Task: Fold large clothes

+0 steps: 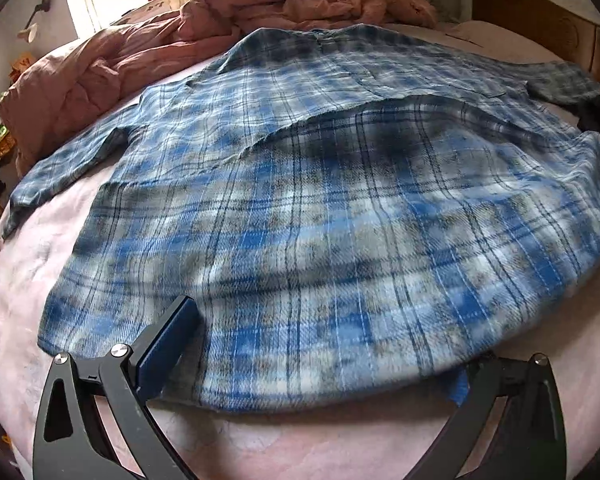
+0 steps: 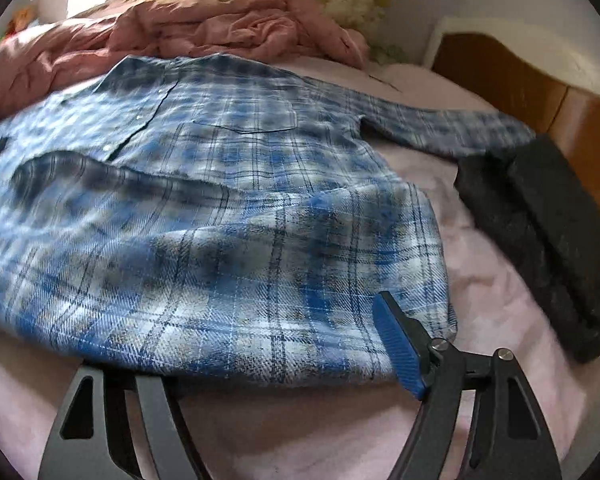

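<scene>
1. The plaid shirt [image 1: 300,200] lies front up on the pink sheet [image 1: 32,288] of a bed, collar at the far end and both sleeves spread out to the sides. Its lower part is doubled up over the chest, and the rounded fold is the edge nearest both cameras.
2. The left gripper [image 1: 320,360] stands wide apart at that fold. One finger [image 1: 168,344] rests on top of the cloth and the other is mostly hidden beneath it. The pads are not pinching anything.
3. The right gripper [image 2: 252,344] is likewise spread wide at the fold's other end. Its blue pad [image 2: 396,348] is bare beside the cloth, and its other finger is out of sight under the shirt. It grips nothing.
4. The step appears to be setting down this bottom-up fold. To do it well, draw both grippers back toward the near edge of the bed, low and straight, so the hidden fingers slide out without dragging the lower layer.
5. Check that the raised hem lies level across the chest. In the left view it runs at a slant, so one side probably needs a small tug.
6. The fold looks puffy, so press it flat before going on.
7. The sleeves are not yet tucked in, so bring them over the body next.
8. Keep the shirt clear of the dark garment [image 2: 540,232] on the right and the crumpled pink quilt [image 1: 100,68] beyond the collar.
</scene>
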